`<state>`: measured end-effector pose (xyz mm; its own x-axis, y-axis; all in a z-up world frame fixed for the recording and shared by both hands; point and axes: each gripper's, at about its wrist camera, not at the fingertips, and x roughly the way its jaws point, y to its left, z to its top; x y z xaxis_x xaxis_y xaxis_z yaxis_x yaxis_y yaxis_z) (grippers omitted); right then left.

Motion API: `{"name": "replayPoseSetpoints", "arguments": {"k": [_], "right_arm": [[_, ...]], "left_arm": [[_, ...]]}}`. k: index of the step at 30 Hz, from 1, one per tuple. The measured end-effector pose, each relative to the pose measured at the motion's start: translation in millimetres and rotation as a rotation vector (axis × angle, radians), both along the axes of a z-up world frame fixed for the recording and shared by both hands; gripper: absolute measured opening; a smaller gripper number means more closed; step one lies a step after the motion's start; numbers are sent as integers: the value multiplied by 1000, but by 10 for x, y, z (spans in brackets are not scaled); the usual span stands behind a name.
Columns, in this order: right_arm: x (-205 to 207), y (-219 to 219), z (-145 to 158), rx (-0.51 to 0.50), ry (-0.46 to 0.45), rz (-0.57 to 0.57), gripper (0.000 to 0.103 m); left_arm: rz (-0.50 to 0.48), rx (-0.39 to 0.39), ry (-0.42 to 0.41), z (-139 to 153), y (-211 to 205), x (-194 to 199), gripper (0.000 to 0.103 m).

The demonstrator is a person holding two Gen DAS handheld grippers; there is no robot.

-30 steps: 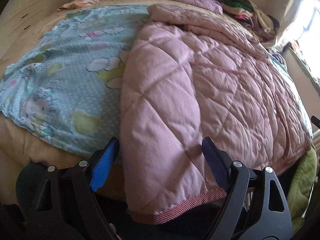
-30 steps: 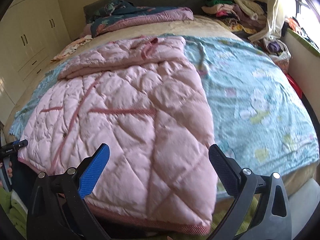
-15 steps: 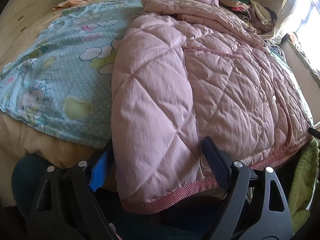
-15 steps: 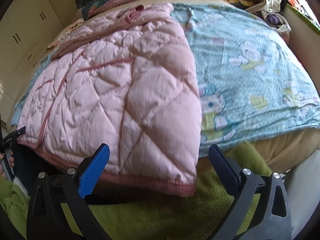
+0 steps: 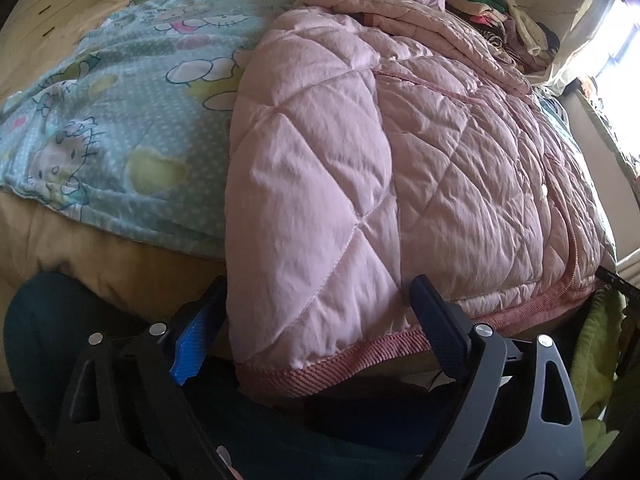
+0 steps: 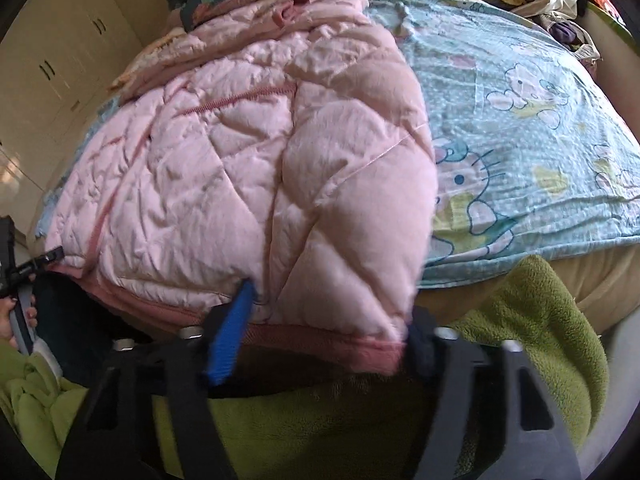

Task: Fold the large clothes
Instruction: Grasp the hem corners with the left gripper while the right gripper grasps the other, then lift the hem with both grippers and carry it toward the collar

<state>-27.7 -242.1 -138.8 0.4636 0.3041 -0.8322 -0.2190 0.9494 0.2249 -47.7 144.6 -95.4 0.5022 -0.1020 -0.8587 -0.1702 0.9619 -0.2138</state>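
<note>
A large pink quilted coat (image 5: 400,152) lies flat on the bed, its ribbed hem hanging over the near edge. My left gripper (image 5: 320,332) is open, its fingers either side of the coat's near left hem corner. In the right wrist view the same coat (image 6: 248,176) fills the middle. My right gripper (image 6: 328,336) is open, narrower than before, with its fingers straddling the right hem corner; the image there is blurred.
A blue cartoon-print sheet (image 5: 112,120) covers the bed, and also shows in the right wrist view (image 6: 540,128). Piled clothes (image 5: 504,12) lie at the far end. A green fleece blanket (image 6: 520,340) hangs below the bed edge. Wardrobe doors (image 6: 52,72) stand at left.
Both grippers have moved forward and down to the coat's hem corners. The right gripper's fingers have come closer together around the hem.
</note>
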Motion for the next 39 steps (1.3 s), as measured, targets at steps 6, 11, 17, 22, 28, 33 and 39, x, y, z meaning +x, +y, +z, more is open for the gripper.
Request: {"name": "replayPoseSetpoints", "arguments": {"k": [6,11,17,22,28,33,39], "right_arm": [[-46,27,156,-4,-81,4,27],[-84,23,419,45,-188,15,19],[-24,-4,807,140,-309,10,18],[90,37,1075,169,-383,8,17],[221,39,1284,192,-404,-18,17],[306,28,1440,210,-433,-23,17],[431,38,1596,221,-463,-29,17]], "left_arm": [[-26,18,-45,85,-68,-19,35],[-48,69,-123,316,-136,-41,12],[-65,77,-238,692,-145,40,9],[-68,93,-328,994,-199,205,9],[-48,69,-395,1291,-206,392,9],[-28,63,-427,1435,-159,492,9],[-16,85,-466,1584,-163,616,9]]}}
